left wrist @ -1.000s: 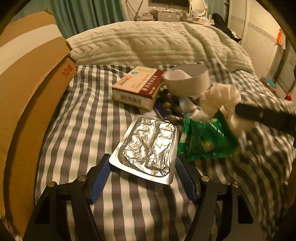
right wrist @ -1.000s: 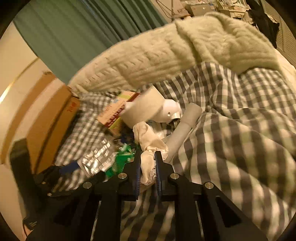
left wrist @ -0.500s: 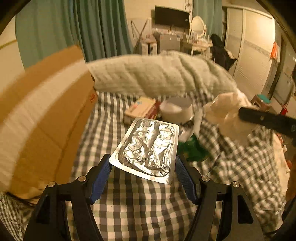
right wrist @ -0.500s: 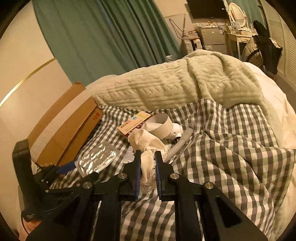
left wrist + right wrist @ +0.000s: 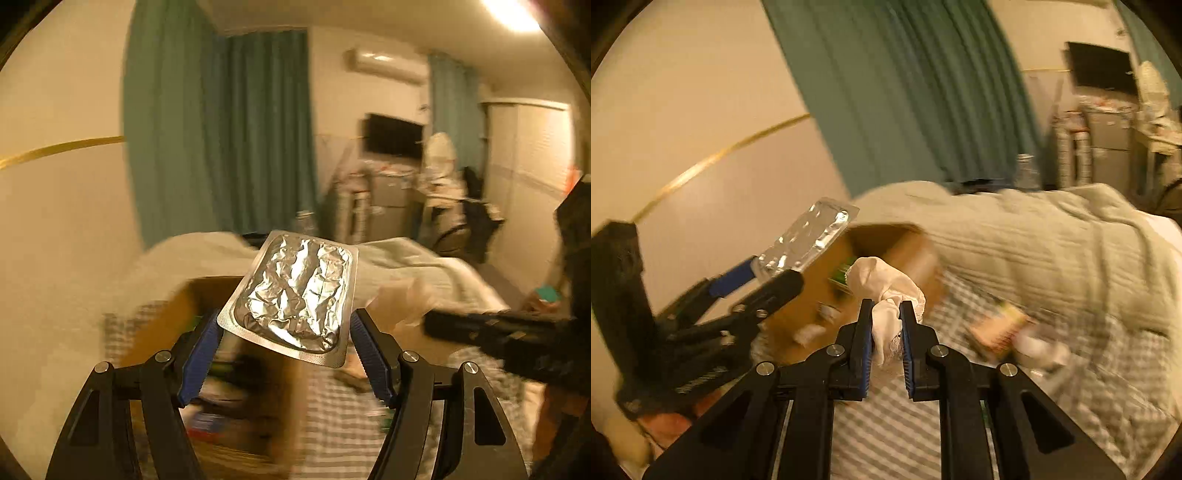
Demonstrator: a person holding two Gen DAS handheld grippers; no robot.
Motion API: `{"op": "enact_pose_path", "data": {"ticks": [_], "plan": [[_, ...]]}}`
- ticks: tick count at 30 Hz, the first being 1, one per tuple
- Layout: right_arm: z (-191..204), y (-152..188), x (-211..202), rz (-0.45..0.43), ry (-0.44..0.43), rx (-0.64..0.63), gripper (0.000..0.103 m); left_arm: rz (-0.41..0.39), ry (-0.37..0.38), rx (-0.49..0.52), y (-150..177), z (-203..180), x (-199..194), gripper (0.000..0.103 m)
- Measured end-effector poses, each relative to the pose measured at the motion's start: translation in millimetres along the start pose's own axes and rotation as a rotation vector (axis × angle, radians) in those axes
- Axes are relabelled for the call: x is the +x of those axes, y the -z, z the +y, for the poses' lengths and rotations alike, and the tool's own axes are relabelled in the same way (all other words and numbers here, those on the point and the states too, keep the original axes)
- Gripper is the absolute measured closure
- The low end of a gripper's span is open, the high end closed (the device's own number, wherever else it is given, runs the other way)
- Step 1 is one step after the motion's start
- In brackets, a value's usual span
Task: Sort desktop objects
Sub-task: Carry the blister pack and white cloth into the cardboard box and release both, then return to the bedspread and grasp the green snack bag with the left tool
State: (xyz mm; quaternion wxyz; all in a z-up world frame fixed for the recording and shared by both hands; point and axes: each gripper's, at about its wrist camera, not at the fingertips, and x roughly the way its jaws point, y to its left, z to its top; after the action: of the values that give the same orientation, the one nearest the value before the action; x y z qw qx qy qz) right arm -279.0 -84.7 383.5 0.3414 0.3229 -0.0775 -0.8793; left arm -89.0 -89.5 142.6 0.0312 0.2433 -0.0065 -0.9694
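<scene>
Up in the air, both grippers hang above the bed with the grey-and-white checked cover (image 5: 897, 435). The left gripper (image 5: 286, 341) has its jaws spread wide and pressed against the two long edges of a flat, rectangular blister pack with crinkled silver foil backing (image 5: 295, 291), which tilts away from it, foil side up. From the right wrist view the same pack (image 5: 809, 236) shows its clear bubbled side, raised beside the cream wall.

The right gripper (image 5: 886, 332) has its jaws nearly closed, pinching a crumpled white cloth with a lacy edge (image 5: 884, 291); the bunched fabric bulges out above the blue pads and a little hangs below them.

Beneath both grippers stands an open brown cardboard box (image 5: 886, 254) at the bed's edge, with small blurred items inside it. A pale knitted blanket (image 5: 1052, 236) lies heaped across the far side of the bed. On the checked cover to the right lies a small orange-and-green carton (image 5: 997, 328), too blurred to read. Teal curtains (image 5: 236, 129) hang behind.
</scene>
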Motion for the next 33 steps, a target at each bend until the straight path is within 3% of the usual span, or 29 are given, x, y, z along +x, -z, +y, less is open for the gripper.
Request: {"op": "enact_pose_path", "data": {"ticks": [4,7,9,11,12,14,15,17,18,21,26,29,31,33], "plan": [[35,-26,50,0.036,-0.074,0.020,0.088,0.065,-0.150,0.028,12,38,27,0.031],[53,-30,97,0.106,-0.064,0.015,0.084,0.119,-0.171,0.056,31,50,44,0.029],[56,-27,119,0.138,-0.060,0.025,0.070,0.145,-0.171,0.041,42,57,52,0.024],[52,-20,125,0.145,-0.057,0.044,0.059,0.158,-0.193,0.024,51,63,58,0.000],[48,-17,123,0.138,-0.049,0.051,0.044,0.156,-0.221,0.019,54,64,59,0.000],[39,-13,111,0.109,-0.011,0.050,0.027,0.148,-0.252,0.013,57,63,59,0.000],[34,-11,102,0.090,0.015,0.044,0.027,0.147,-0.250,0.007,59,61,56,0.000],[21,-6,81,0.052,0.054,0.026,0.023,0.120,-0.213,-0.012,61,52,44,0.000],[15,-6,70,0.033,0.074,0.016,0.014,0.106,-0.192,-0.017,61,44,39,0.000],[-10,10,27,-0.045,0.180,-0.040,0.004,0.095,-0.128,-0.013,59,18,28,0.000],[-52,59,-35,-0.137,0.471,-0.145,0.000,0.150,0.034,-0.033,69,-51,31,0.000],[-90,97,-52,-0.112,0.590,-0.124,0.000,0.228,0.192,-0.045,90,-102,49,0.000],[-120,121,-52,-0.068,0.661,-0.084,0.000,0.273,0.248,-0.039,107,-128,63,0.000],[-150,141,-42,0.055,0.698,-0.037,0.001,0.314,0.243,-0.017,127,-153,83,0.000]]}}
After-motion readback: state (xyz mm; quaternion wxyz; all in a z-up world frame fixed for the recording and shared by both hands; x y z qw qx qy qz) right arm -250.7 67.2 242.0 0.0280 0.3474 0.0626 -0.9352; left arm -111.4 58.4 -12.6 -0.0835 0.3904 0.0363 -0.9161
